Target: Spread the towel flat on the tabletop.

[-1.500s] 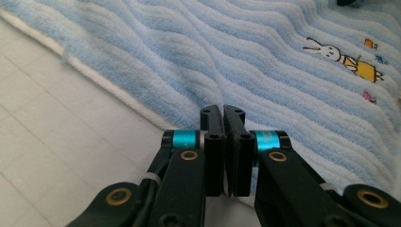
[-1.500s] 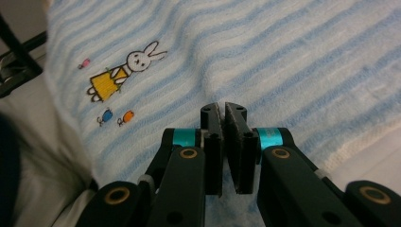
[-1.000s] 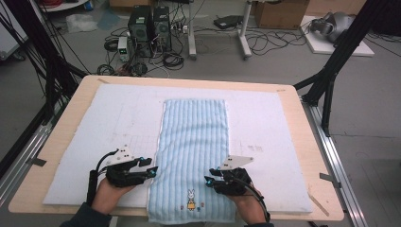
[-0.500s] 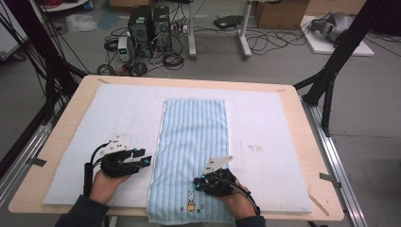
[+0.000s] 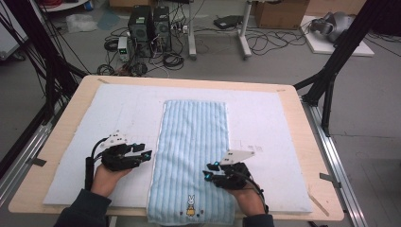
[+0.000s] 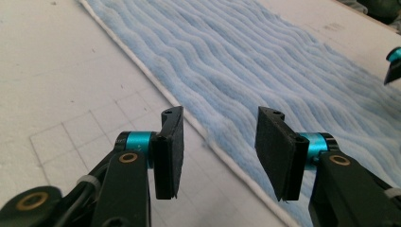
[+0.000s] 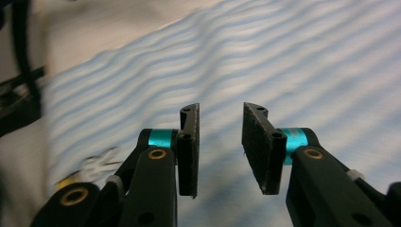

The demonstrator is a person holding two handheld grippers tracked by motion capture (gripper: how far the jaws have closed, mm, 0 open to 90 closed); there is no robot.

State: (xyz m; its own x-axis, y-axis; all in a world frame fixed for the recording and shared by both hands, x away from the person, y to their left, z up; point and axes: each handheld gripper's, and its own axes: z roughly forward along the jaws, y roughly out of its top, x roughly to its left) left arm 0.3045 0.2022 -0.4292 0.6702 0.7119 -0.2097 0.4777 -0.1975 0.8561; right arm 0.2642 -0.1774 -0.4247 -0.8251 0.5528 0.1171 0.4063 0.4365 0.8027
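On the white mat (image 5: 94, 137) that covers the counter (image 5: 56, 142), a long blue striped towel (image 5: 194, 142) lies flat, with a little bunny picture (image 5: 191, 213) at its near end. Just beside the towel's left edge, the left claw (image 5: 147, 155) hangs over the mat with its jaws spread and nothing between them. Over the towel's right side, not far from the bunny, the right claw (image 5: 207, 171) has just been opening its jaws, and they stand a little apart with nothing pinched.
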